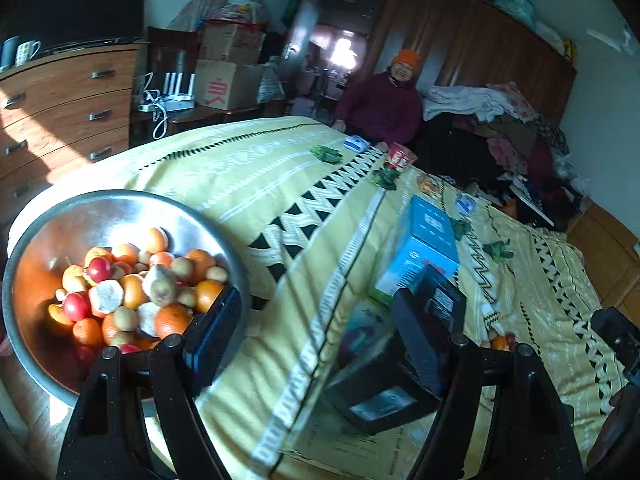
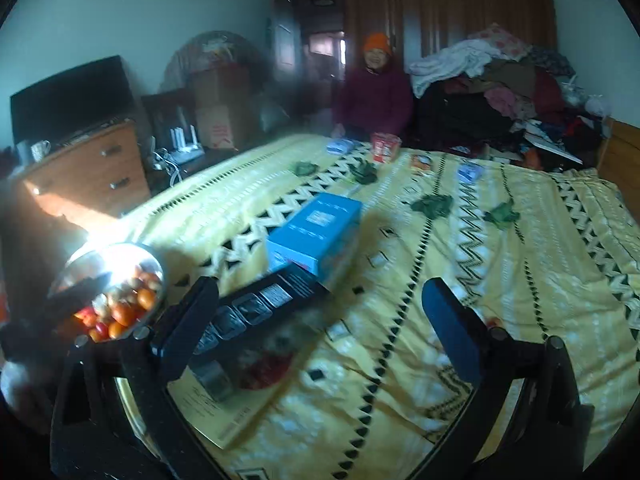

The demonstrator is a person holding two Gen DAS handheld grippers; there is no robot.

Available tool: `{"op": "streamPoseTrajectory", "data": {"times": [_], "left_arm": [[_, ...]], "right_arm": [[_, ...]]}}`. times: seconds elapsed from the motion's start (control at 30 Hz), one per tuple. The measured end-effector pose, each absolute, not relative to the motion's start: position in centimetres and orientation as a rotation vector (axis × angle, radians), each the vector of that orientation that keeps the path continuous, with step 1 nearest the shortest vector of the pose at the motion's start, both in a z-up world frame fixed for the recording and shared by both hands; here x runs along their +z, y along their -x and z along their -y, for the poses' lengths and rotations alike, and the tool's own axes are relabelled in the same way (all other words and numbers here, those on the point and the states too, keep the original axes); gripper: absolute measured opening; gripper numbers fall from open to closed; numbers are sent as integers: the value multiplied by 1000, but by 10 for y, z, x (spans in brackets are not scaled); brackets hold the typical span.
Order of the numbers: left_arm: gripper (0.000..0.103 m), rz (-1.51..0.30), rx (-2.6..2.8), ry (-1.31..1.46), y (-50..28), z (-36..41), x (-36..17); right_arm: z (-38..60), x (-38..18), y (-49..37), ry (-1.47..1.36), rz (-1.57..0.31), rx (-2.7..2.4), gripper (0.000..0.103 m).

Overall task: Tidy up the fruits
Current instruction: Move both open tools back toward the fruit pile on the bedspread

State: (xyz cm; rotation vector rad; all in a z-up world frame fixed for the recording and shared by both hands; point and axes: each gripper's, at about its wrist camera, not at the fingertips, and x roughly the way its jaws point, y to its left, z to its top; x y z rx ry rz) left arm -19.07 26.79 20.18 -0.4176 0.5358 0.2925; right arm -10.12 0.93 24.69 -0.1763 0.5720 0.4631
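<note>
A metal bowl point(image 1: 120, 208) at the left holds a pile of fruit point(image 1: 132, 292): oranges, small red ones and brownish ones. It also shows in the right wrist view point(image 2: 80, 260). My left gripper point(image 1: 320, 332) is open and empty, its left finger just beside the bowl's rim. My right gripper point(image 2: 316, 320) is open and empty above the yellow bedspread point(image 2: 520, 280). A couple of small fruits point(image 1: 502, 340) lie on the spread past the left gripper's right finger. The right gripper's dark body shows at the left wrist view's right edge point(image 1: 616, 340).
A blue box point(image 2: 316, 236), a black box point(image 2: 256, 312) and a flat sheet lie on the bed. Green leafy pieces point(image 2: 432, 204), packets and a red cup point(image 2: 384, 146) sit further back. A seated person point(image 2: 374, 96) and a clothes pile point(image 2: 500, 92) are behind; a dresser point(image 1: 60, 112) stands left.
</note>
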Motion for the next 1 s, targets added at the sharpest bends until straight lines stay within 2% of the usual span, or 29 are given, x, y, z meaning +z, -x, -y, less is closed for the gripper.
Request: {"op": "streamPoseTrajectory", "data": {"times": [0.47, 0.8, 1.0], "left_arm": [[79, -571, 132, 286, 147, -158, 217], [79, -625, 83, 230, 127, -115, 203], [79, -664, 30, 189, 115, -85, 189]], "right_arm": [[81, 216, 91, 193, -653, 257, 102], [113, 193, 81, 156, -703, 244, 102], [150, 158, 82, 91, -774, 242, 102]]}}
